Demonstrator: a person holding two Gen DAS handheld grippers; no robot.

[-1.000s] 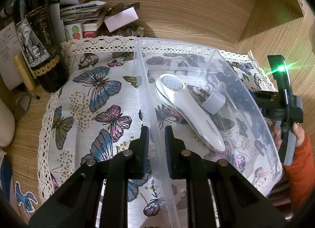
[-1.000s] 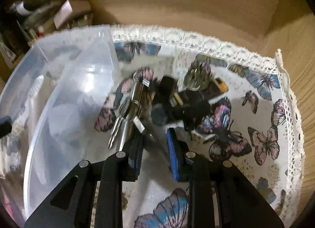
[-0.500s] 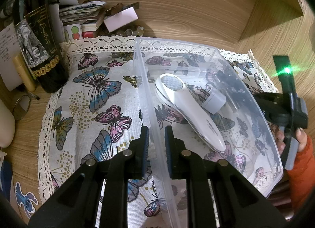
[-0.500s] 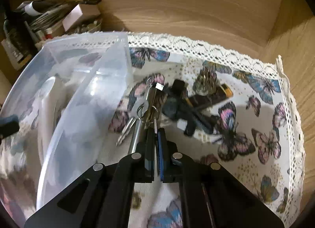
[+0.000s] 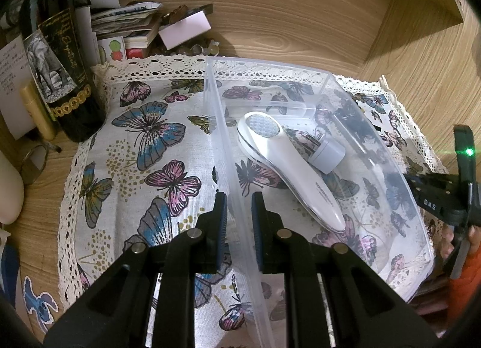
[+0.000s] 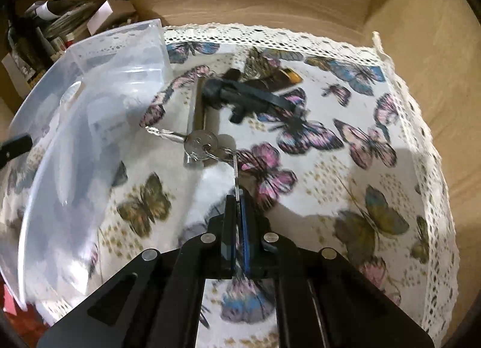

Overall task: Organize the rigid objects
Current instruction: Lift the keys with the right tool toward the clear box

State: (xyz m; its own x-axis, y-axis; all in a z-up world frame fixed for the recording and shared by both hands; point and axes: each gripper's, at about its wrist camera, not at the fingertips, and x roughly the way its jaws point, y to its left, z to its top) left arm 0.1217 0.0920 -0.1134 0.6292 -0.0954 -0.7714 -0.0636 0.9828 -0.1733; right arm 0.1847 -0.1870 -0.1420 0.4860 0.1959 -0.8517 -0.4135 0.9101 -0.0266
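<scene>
A clear plastic bin (image 5: 303,77) sits on the butterfly cloth (image 5: 144,143) and holds a white handheld device (image 5: 288,167) and a small grey cap (image 5: 327,154). My left gripper (image 5: 237,203) straddles the bin's left wall, jaws close on either side of it. My right gripper (image 6: 237,206) is shut on one key of a key bunch (image 6: 200,140) that hangs with a metal lock cylinder (image 6: 198,110) above the cloth, right of the bin (image 6: 90,83). A black tool (image 6: 240,98) and a brass-tipped item (image 6: 285,76) lie beyond.
A dark wine bottle (image 5: 57,56) stands at the cloth's left rear corner, with stacked papers and a white box (image 5: 183,28) behind. Wooden walls close in at the back and right. The right gripper's body (image 5: 445,194) shows beside the bin's right wall.
My right gripper closed on a key and lifted the bunch with the lock cylinder off the cloth, pulling back. The left gripper stayed on the bin wall.
</scene>
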